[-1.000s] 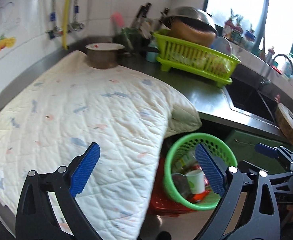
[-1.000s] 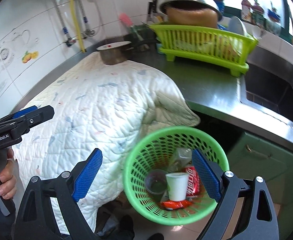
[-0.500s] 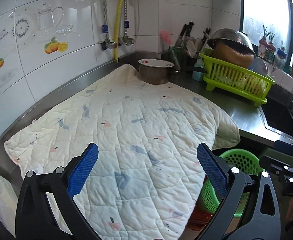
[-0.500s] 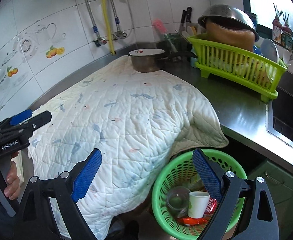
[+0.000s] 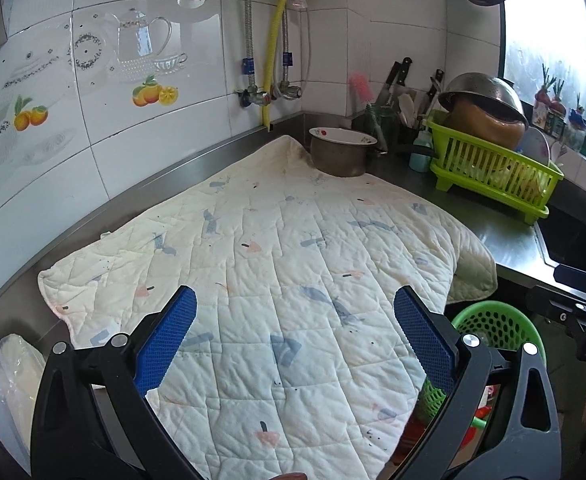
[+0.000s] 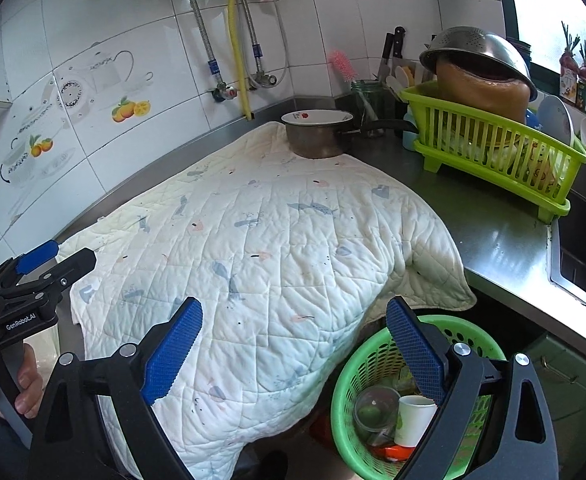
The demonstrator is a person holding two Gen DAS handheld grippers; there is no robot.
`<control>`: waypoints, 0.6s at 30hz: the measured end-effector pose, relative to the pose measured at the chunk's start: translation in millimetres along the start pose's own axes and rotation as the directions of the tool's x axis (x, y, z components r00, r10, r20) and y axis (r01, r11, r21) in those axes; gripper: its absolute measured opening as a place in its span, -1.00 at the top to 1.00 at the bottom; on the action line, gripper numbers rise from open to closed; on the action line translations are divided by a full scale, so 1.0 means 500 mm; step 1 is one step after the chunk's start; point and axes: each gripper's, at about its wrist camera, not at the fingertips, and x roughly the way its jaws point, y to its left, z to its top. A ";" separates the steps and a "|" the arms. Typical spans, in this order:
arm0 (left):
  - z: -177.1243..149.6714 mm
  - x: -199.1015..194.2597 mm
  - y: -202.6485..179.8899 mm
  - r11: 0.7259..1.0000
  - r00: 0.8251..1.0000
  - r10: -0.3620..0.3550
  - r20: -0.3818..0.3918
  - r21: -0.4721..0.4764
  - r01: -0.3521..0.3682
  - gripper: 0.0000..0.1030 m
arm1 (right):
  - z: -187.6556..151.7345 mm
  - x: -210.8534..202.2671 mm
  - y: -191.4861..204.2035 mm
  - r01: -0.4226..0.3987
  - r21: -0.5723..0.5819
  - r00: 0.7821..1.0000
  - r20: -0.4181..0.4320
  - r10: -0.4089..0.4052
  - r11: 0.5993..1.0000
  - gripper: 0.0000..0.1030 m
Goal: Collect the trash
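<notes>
trash lay already gathered in the green basket (image 6: 409,396), which stood on the floor just below the table (image 6: 505,248) edge, under the drooping corner of the quilted cloth (image 6: 261,256). inside the basket were a white paper cup (image 6: 413,418), a clear plastic cup (image 6: 373,404) with something green in it, and a red wrapper (image 6: 391,450) at the bottom. from the left wrist view only the rim of the basket (image 5: 497,322) showed past the cloth (image 5: 277,264).

both pairs of tongs were spread wide and gripped nothing. the left tongs (image 5: 293,340) hovered above the cloth, well up from the basket; the right tongs (image 6: 293,354) hung over the near edge of the cloth with one finger right above the basket. each pair could be seen from the other's camera, the left tongs (image 6: 33,268) far from the basket and the right tongs (image 5: 581,304) just beside it.

on the cloth i could make out no loose rubbish. beyond the basket, at the back, stood a metal pot (image 6: 319,132) and a green dish rack (image 6: 489,148), neither of them trash. a bagged pale bundle (image 5: 13,372) sat beside the cloth on the side away from the basket; whether it was trash i could not tell.

by my judgement the collecting was at its end or near it. the next move called for a look round the table for any leftover piece, and if that bundle counted, the left tongs would need to close on it and carry it across to the basket.
</notes>
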 end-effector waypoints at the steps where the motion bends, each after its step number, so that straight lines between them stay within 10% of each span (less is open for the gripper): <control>1: 0.001 -0.004 0.002 1.000 1.000 0.003 0.006 0.000 -0.003 -0.90 | 0.000 -0.002 0.002 -0.001 -0.001 1.000 0.003 0.001 1.000 -0.75; 18: 0.016 -0.058 -0.022 1.000 0.995 -0.012 0.098 0.008 0.012 -0.90 | 0.013 -0.052 0.003 0.015 -0.016 0.997 0.076 -0.014 1.000 -0.77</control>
